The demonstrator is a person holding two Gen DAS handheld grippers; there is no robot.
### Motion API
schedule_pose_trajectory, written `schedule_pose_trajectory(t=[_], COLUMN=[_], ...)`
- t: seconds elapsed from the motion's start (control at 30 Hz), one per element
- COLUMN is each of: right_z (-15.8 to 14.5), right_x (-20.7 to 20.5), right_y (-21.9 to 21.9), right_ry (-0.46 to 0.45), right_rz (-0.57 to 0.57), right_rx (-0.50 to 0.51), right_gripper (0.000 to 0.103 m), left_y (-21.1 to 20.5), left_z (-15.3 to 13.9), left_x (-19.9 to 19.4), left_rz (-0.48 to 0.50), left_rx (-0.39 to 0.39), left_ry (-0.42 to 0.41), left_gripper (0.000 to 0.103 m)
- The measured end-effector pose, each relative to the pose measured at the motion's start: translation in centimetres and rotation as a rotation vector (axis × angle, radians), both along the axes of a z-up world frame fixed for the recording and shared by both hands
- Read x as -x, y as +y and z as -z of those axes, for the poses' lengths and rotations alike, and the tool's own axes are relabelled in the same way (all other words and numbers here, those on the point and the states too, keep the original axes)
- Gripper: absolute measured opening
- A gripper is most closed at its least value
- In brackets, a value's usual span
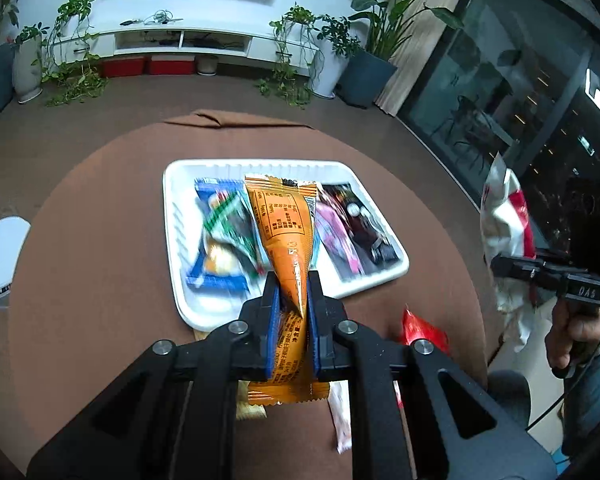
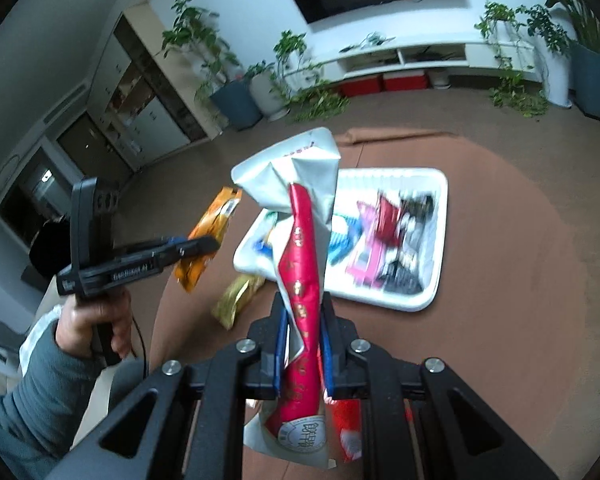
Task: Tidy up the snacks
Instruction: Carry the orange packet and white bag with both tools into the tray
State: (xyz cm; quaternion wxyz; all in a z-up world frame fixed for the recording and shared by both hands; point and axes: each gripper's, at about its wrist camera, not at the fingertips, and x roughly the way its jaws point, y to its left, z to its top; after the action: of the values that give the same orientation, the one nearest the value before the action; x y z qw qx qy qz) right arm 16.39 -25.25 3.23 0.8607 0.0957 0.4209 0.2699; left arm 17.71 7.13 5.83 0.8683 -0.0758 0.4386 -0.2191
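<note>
The left gripper [image 1: 292,292] is clamped on an orange foil snack packet [image 1: 284,228], held in mid-frame above the white ribbed plastic tray [image 1: 260,168] on the brown round table [image 1: 80,220]. The right gripper [image 2: 303,320] pinches a crumpled red-and-white snack bag [image 2: 300,248] at centre frame, with the tray of blurred packets to its right. A gold wrapper [image 2: 238,296] lies on the table left of the tray.

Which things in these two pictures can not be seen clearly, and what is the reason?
- Snacks in the white tray: blurred in both views, so their labels cannot be read.
- Orange packet: its middle is hidden between the left claw fingers.
- Red-and-white packet: it covers part of the tray in the right wrist view; the right claw hides its middle.
- Gold packet: too blurred to identify.
</note>
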Motion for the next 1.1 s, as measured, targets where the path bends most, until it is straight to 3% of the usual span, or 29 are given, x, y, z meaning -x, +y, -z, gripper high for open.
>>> schedule_pose_trajectory(t=[0.23,0.57,1.1], right_z=[-1.3,2.5,8.2], right_x=[-6.5,-13.1,-15.9], right_y=[1.3,4.6,5.9], right_ry=[0.010,0.107,0.229], right_rz=[0.058,0.094,0.142], right_rx=[-0.039,-0.021,0.039], right_gripper=[0.016,0.016,0.016], left_y=[-0.7,-2.1,-3.2], left_z=[-1.3,1.1,6.6], left_x=[-4.5,-9.6,-12.0], left_rz=[-0.009,-0.019,-0.061], left_rx=[-0.009,-0.018,-0.037], left_ry=[0.004,0.049,0.094], left_gripper=[0.010,0.010,0.011])
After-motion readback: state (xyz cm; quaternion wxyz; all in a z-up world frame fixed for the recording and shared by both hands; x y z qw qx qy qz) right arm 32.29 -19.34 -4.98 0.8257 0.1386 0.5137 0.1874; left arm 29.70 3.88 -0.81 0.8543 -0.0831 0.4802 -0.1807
